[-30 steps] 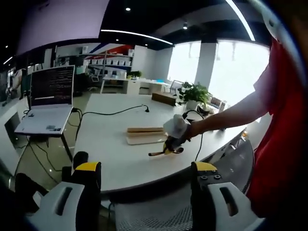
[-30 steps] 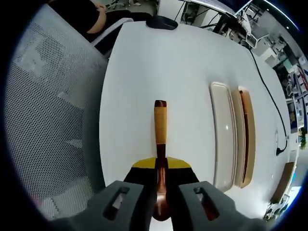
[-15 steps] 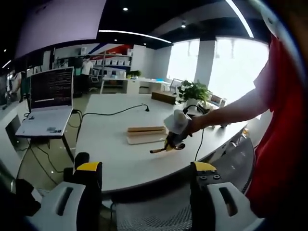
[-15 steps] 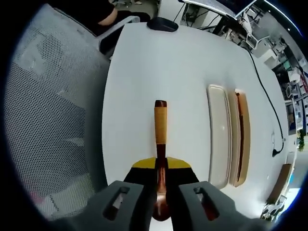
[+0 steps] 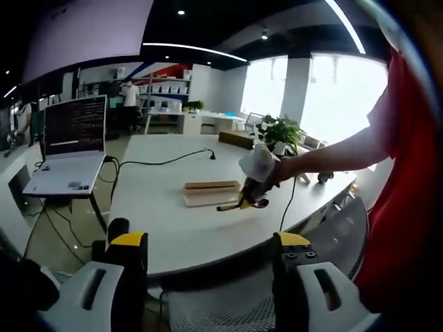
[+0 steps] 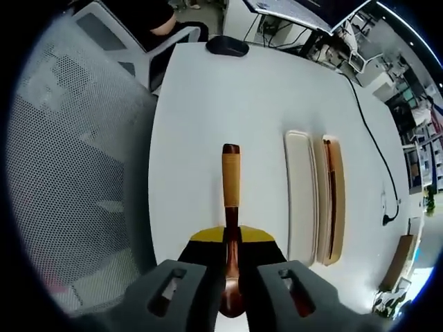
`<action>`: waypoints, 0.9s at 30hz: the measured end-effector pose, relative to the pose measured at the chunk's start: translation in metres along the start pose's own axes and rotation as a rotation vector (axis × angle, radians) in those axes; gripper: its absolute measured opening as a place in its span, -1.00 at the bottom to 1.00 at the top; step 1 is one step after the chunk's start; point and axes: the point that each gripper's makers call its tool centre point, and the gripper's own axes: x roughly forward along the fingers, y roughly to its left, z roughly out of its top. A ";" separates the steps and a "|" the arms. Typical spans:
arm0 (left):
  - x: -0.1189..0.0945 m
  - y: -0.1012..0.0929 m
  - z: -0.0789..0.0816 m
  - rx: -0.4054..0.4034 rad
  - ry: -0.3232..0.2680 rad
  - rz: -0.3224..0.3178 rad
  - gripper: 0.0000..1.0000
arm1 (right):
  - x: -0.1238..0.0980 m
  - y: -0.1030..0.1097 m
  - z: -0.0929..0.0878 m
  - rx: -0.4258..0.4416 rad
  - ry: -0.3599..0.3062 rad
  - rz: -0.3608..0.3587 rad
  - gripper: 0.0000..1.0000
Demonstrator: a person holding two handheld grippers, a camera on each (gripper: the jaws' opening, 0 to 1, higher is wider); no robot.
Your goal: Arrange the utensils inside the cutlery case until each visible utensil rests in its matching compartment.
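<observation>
Two grippers: the right gripper (image 6: 232, 266) clamps a wooden-handled utensil (image 6: 230, 181) above the table (image 6: 208, 117), near the case (image 6: 315, 200); the left gripper (image 5: 208, 277) hangs with jaws spread apart.

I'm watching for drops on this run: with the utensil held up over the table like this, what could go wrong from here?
The right gripper is shut on the wooden-handled utensil, gripping near one end only, so the utensil could pivot or slip on the way to the cutlery case. The case lies off to the side with a narrow open slot, so a skewed drop could land beside it on the table.
</observation>
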 end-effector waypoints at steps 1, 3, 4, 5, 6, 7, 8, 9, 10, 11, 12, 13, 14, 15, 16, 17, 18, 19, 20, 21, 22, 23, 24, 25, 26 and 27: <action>0.000 0.000 0.000 0.000 -0.001 0.001 0.51 | -0.002 0.000 0.001 0.005 -0.004 -0.001 -0.97; -0.001 0.001 0.000 0.000 -0.001 0.003 0.50 | -0.004 0.000 0.002 0.007 -0.009 -0.002 -0.97; -0.001 0.002 -0.001 0.001 0.001 0.006 0.50 | -0.006 0.000 0.003 0.006 -0.013 -0.006 -0.97; -0.001 0.003 -0.001 0.003 0.002 0.007 0.50 | -0.007 0.001 0.004 0.006 -0.015 -0.006 -0.97; -0.002 0.004 -0.001 0.005 0.003 0.007 0.49 | -0.009 0.001 0.005 0.002 -0.016 -0.008 -0.97; -0.002 0.004 -0.001 0.006 0.005 0.008 0.49 | -0.009 0.001 0.005 -0.002 -0.016 -0.010 -0.97; -0.002 0.005 -0.001 0.007 0.004 0.010 0.49 | -0.009 0.000 0.005 -0.006 -0.015 -0.013 -0.97; -0.003 0.005 -0.001 0.006 0.004 0.010 0.49 | -0.011 0.000 0.006 -0.008 -0.015 -0.014 -0.97; -0.003 0.006 -0.001 0.005 0.004 0.010 0.49 | -0.012 0.000 0.006 -0.010 -0.013 -0.014 -0.97; -0.003 0.006 -0.001 0.007 0.004 0.012 0.48 | -0.012 0.000 0.005 -0.011 -0.013 -0.014 -0.97; -0.003 0.007 -0.002 0.008 0.006 0.013 0.48 | -0.013 -0.001 0.005 -0.013 -0.013 -0.016 -0.97; -0.003 0.007 -0.002 0.011 0.007 0.013 0.48 | -0.013 -0.001 0.005 -0.014 -0.012 -0.017 -0.97; -0.003 0.007 -0.002 0.012 0.006 0.013 0.48 | -0.014 -0.001 0.005 -0.015 -0.014 -0.019 -0.97; -0.003 0.006 -0.002 0.011 0.006 0.011 0.48 | -0.015 -0.002 0.005 -0.015 -0.016 -0.021 -0.97; -0.003 0.006 -0.002 0.011 0.007 0.010 0.47 | -0.016 -0.002 0.005 -0.015 -0.016 -0.022 -0.97; -0.003 0.007 -0.002 0.015 0.009 0.010 0.47 | -0.018 -0.002 0.006 -0.017 -0.019 -0.027 -0.97; -0.003 0.007 -0.002 0.017 0.011 0.010 0.47 | -0.019 -0.003 0.007 -0.018 -0.022 -0.030 -0.97; -0.002 0.007 -0.003 0.020 0.013 0.010 0.47 | -0.021 -0.004 0.007 -0.021 -0.024 -0.036 -0.97; -0.002 0.007 -0.002 0.020 0.013 0.010 0.47 | -0.022 -0.005 0.008 -0.023 -0.024 -0.040 -0.97; -0.002 0.006 -0.002 0.020 0.012 0.008 0.47 | -0.024 -0.006 0.008 -0.026 -0.025 -0.044 -0.97; -0.002 0.006 -0.002 0.020 0.011 0.007 0.47 | -0.025 -0.007 0.009 -0.030 -0.027 -0.050 -0.97; -0.002 0.007 -0.002 0.021 0.011 0.008 0.46 | -0.027 -0.008 0.010 -0.035 -0.030 -0.055 -0.97; -0.002 0.007 -0.001 0.025 0.012 0.010 0.46 | -0.028 -0.009 0.010 -0.037 -0.030 -0.058 -0.97; -0.002 0.007 -0.001 0.026 0.012 0.011 0.46 | -0.029 -0.009 0.011 -0.038 -0.031 -0.060 -0.97; -0.002 0.007 -0.001 0.024 0.011 0.011 0.46 | -0.031 -0.010 0.012 -0.041 -0.034 -0.064 -0.97; -0.002 0.007 -0.001 0.023 0.010 0.010 0.46 | -0.032 -0.011 0.012 -0.041 -0.034 -0.066 -0.97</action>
